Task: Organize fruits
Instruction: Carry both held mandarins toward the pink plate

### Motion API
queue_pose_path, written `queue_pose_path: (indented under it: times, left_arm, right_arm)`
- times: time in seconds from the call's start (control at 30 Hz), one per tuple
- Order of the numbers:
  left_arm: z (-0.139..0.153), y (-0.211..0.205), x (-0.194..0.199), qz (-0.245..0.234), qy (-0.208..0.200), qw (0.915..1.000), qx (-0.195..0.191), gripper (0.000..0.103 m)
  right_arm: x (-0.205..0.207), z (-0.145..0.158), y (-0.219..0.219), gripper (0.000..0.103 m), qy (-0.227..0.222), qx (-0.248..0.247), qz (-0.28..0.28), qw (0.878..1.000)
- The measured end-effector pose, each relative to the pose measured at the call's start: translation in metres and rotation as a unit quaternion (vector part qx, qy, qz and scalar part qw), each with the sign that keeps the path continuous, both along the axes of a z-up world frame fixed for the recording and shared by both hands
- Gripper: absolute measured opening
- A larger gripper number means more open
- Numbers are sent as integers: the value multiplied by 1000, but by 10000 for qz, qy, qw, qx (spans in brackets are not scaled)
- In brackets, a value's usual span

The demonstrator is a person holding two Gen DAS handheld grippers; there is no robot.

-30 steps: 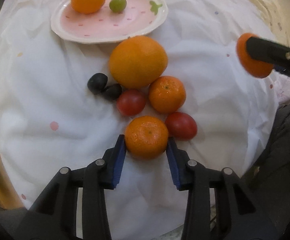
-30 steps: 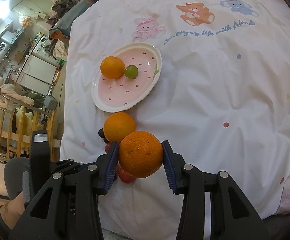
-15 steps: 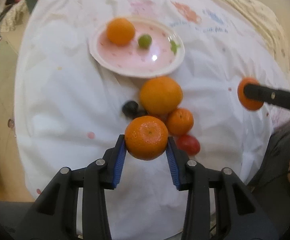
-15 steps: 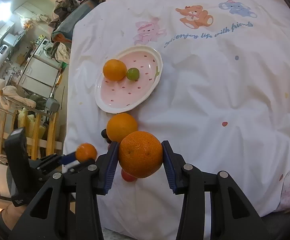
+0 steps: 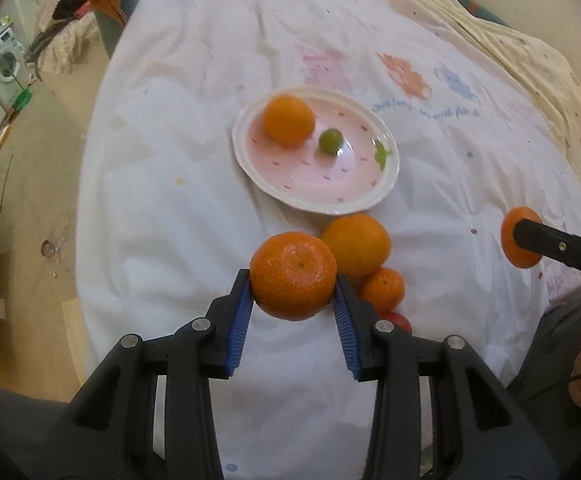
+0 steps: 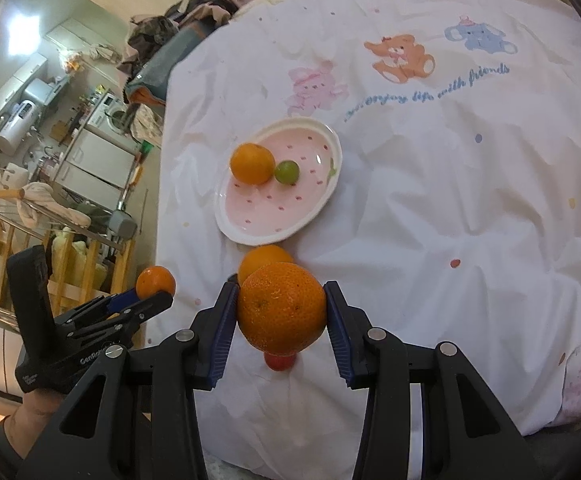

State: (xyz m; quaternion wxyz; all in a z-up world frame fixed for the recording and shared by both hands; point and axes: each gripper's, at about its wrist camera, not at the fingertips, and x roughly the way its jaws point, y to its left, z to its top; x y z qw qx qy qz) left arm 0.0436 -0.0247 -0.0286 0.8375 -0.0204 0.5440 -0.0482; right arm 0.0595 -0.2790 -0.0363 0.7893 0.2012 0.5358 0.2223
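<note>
My left gripper (image 5: 293, 294) is shut on a mandarin (image 5: 293, 275) and holds it above the cloth, short of the pink plate (image 5: 374, 200). The plate holds an orange (image 5: 289, 120) and a green grape (image 5: 330, 141). My right gripper (image 6: 280, 312) is shut on a second mandarin (image 6: 281, 306), also held in the air. On the cloth near the plate lie a large orange (image 5: 360, 242), a small mandarin (image 5: 384, 288) and a red tomato (image 5: 398, 320). The plate also shows in the right wrist view (image 6: 322, 204).
The white cloth (image 6: 450, 208) with bear prints covers the table. The left table edge drops to the floor (image 5: 30, 200). A wooden rack (image 6: 62, 256) and kitchen units (image 6: 90, 152) stand left of the table.
My left gripper has closed on the mandarin, lifted it off the cloth and risen and pulled back. My right gripper still holds its mandarin, nearly still.
</note>
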Motion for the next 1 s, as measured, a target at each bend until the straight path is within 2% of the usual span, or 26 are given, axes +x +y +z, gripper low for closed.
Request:
queue_pose_path:
  times: [0.27,0.53,0.67,1.0]
  left_arm:
    - [19,6,18,109,-275,9995,92,35]
    - [25,7,44,82,-396,9989,238,35]
    - [21,5,58,42,-371,9990,265,35]
    - [-4,-7,102,-164,-122,9990,409,36]
  right_arm:
    - [4,17,-7,45,-364,299,-153,9988]
    - [31,26,-9,45,-501,518,-192,9972]
    - [45,22,-7,45,-434,577,-182,9972]
    - [91,6,7,45,-328,261,-116,9991]
